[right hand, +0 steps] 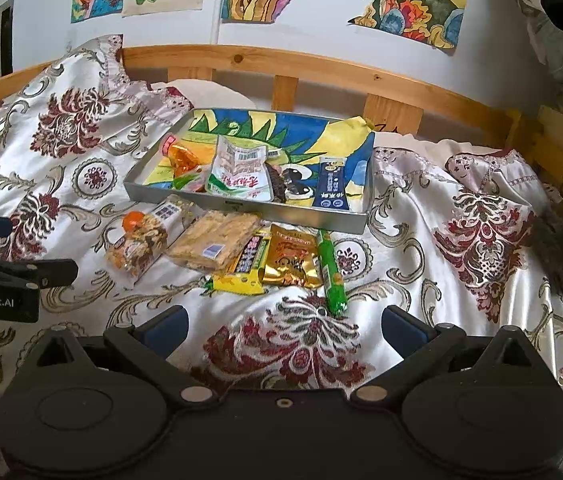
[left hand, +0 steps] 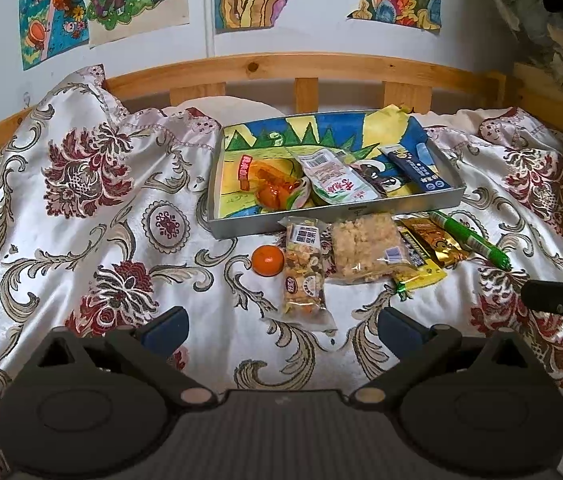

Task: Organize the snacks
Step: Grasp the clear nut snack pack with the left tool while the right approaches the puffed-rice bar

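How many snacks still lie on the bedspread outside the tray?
6, in a row before the tray: orange, nut mix bag, rice cake pack, yellow bar, gold sachet, green sausage stick. Something smaller may be hidden beneath.

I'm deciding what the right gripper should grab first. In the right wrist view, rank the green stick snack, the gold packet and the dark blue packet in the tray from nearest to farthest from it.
1. Green stick snack: on the bedspread, its near end just ahead of the open right gripper.
2. Gold packet: just left of the stick.
3. Dark blue packet: inside the tray, beyond its front wall.
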